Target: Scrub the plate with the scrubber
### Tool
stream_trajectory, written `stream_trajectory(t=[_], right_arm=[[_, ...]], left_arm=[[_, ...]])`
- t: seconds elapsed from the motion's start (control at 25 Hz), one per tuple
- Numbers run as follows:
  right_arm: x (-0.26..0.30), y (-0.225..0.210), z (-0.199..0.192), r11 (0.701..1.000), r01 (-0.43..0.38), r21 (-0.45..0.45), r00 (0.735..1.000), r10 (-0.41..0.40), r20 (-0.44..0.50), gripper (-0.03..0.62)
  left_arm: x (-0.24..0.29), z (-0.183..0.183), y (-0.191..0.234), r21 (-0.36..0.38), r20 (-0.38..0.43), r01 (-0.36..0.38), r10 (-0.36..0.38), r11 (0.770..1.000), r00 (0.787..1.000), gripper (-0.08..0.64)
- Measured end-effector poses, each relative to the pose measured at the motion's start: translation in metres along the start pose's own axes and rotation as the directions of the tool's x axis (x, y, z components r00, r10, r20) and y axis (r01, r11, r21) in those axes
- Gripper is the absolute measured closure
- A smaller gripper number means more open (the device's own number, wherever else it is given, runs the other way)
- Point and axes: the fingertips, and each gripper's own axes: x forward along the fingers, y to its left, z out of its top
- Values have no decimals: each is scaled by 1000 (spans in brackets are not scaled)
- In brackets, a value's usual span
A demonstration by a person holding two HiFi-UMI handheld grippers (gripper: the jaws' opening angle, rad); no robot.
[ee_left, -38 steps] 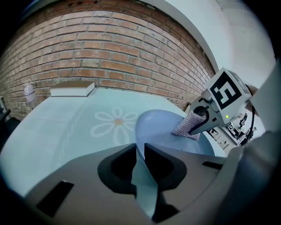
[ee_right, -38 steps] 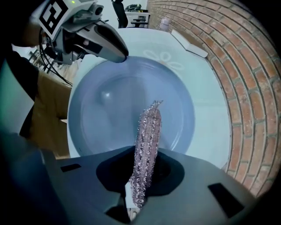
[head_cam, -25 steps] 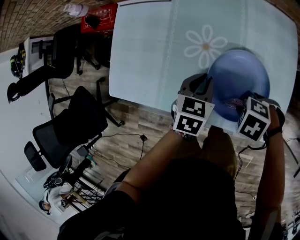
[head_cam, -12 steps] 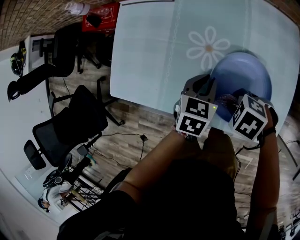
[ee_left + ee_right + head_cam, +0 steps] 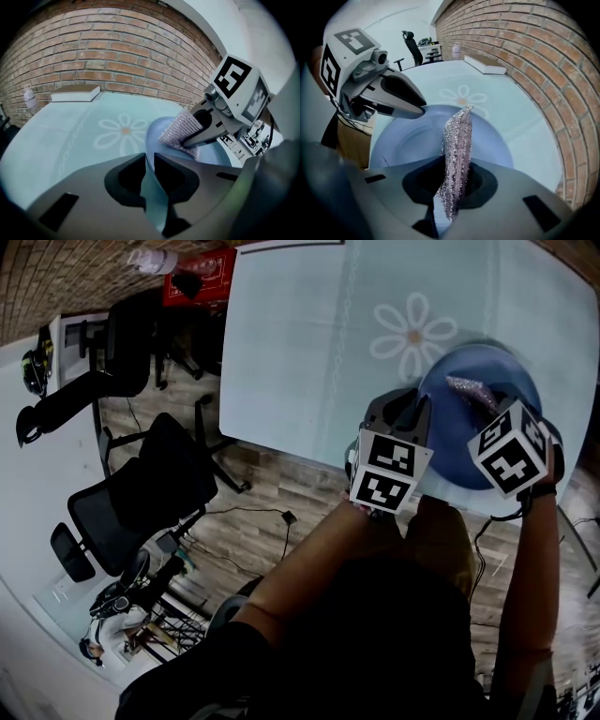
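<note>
Scrubbing step, we judge. Left gripper (image 5: 149, 163) fingers clenched on rim of round blue plate (image 5: 459, 451) on pale glass table (image 5: 291, 352); right gripper (image 5: 451, 183) fingers pinch silvery mesh scrubber (image 5: 458, 136) over it. Next: press, sweep.

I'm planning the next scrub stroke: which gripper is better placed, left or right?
Likely right. The right gripper holds the scrubber over the plate; the left gripper is clamped on the plate's rim, steadying it.
</note>
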Motion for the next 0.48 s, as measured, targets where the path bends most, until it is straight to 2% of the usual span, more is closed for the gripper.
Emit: stream_trajectory(t=[0.16, 0.32, 0.48], right_arm=[[-4, -24, -15, 995, 90, 37, 996, -89, -27, 512], [-10, -25, -29, 991, 115, 66, 993, -113, -41, 512], [-15, -3, -40, 989, 108, 104, 994, -104, -41, 512]], left_arm=[[0, -1, 0, 5, -3, 0, 0, 1000, 1000, 491], [-2, 1, -1, 6, -2, -3, 3, 1000, 1000, 491], [-4, 2, -1, 6, 5, -8, 8, 1000, 1000, 491]])
